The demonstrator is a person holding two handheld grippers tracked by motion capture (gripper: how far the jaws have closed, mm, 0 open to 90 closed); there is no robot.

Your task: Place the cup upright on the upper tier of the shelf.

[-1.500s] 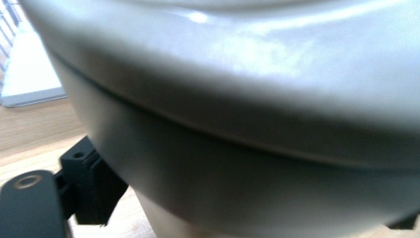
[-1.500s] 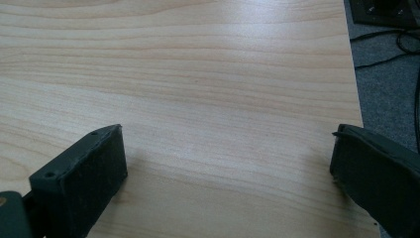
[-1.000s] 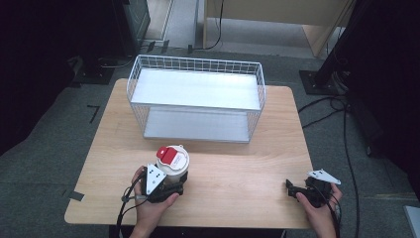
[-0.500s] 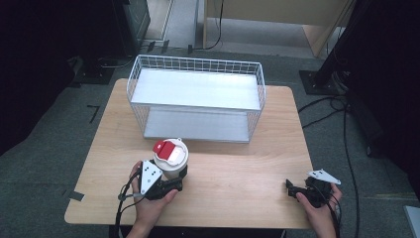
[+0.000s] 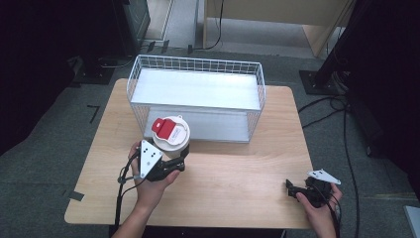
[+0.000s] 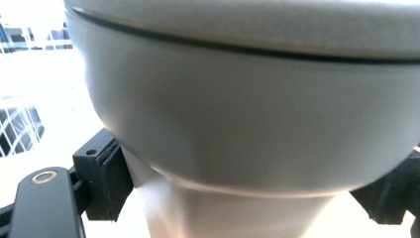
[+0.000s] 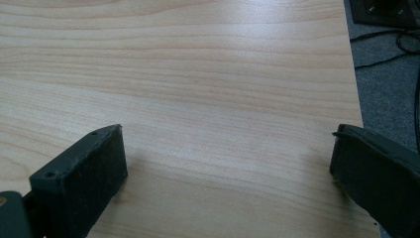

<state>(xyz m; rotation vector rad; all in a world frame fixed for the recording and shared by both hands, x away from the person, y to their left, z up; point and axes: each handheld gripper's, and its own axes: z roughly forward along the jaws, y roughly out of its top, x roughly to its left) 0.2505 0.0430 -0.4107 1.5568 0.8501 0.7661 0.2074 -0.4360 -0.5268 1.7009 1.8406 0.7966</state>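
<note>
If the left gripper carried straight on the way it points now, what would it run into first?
Probably the near wall of the white wire basket. The left gripper points up-table, shut on the white cup with the red lid tab, which sits just in front of that wall; the gap is hard to judge.

Wire basket (image 5: 195, 99) just beyond, tabletop (image 5: 237, 173) open

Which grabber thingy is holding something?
The left gripper: its jaws are shut on the white cup with a red-labelled lid. The right gripper is open over bare table.
</note>
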